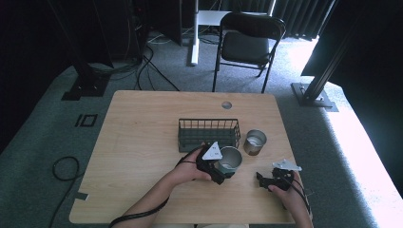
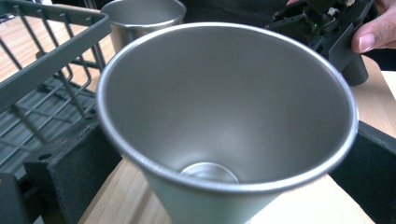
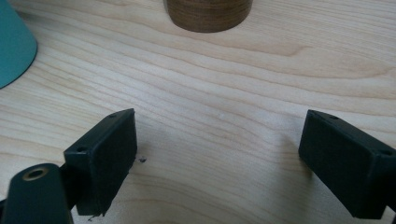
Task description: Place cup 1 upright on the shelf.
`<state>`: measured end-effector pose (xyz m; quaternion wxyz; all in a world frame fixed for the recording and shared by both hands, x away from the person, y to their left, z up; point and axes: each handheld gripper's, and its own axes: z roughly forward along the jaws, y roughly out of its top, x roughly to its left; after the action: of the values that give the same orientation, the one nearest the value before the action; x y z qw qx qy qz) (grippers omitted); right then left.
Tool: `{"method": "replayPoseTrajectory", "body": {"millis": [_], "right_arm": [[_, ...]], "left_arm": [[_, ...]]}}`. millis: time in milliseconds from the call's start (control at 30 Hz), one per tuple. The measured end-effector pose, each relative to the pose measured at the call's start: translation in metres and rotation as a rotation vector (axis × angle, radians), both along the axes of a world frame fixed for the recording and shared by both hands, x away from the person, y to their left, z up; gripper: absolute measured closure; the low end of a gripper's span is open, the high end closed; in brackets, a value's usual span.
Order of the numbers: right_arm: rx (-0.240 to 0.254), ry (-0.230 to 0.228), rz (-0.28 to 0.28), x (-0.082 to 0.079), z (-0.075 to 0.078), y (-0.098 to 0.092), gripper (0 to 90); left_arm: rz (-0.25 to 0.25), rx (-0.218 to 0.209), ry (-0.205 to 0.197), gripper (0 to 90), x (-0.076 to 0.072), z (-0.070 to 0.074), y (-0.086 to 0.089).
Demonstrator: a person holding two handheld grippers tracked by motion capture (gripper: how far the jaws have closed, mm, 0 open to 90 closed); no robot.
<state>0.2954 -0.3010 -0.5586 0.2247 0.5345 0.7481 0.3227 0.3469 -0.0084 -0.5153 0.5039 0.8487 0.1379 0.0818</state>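
Left hand-held gripper (image 1: 219,167) clenched around a steel cup (image 1: 230,160), cup gripped between the jaws just in front of the wire basket (image 1: 208,133) on the bench (image 1: 142,142). Right hand-held gripper (image 1: 271,179) released, jaws wide apart, low over bare wood. Second cup (image 1: 254,141) standing beside the basket. Probably mid-carry; next likely lifting over the basket rim.

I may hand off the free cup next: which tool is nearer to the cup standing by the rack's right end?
Left. The left tool, gripping another cup, sits just in front of that free cup; the right tool is farther back, open.
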Motion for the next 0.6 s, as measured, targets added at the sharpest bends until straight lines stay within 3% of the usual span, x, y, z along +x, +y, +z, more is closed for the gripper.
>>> {"method": "replayPoseTrajectory", "body": {"millis": [200,300,433,600], "right_arm": [[0.000,0.000,0.000,0.0000,0.0000,0.0000,11.1],[0.000,0.000,0.000,0.0000,0.0000,0.0000,11.0],[0.000,0.000,0.000,0.0000,0.0000,0.0000,11.0],[0.000,0.000,0.000,0.0000,0.0000,0.0000,11.1]], "left_arm": [[-0.012,-0.001,0.009,4.3,-0.0005,-0.0016,-0.0054],[0.003,-0.030,0.016,13.3,0.0003,-0.0013,-0.0060],[-0.028,-0.044,0.005,14.6,0.0002,-0.0033,-0.0080],[-0.024,-0.040,0.011,14.8,-0.0010,-0.0024,-0.0097]]}}
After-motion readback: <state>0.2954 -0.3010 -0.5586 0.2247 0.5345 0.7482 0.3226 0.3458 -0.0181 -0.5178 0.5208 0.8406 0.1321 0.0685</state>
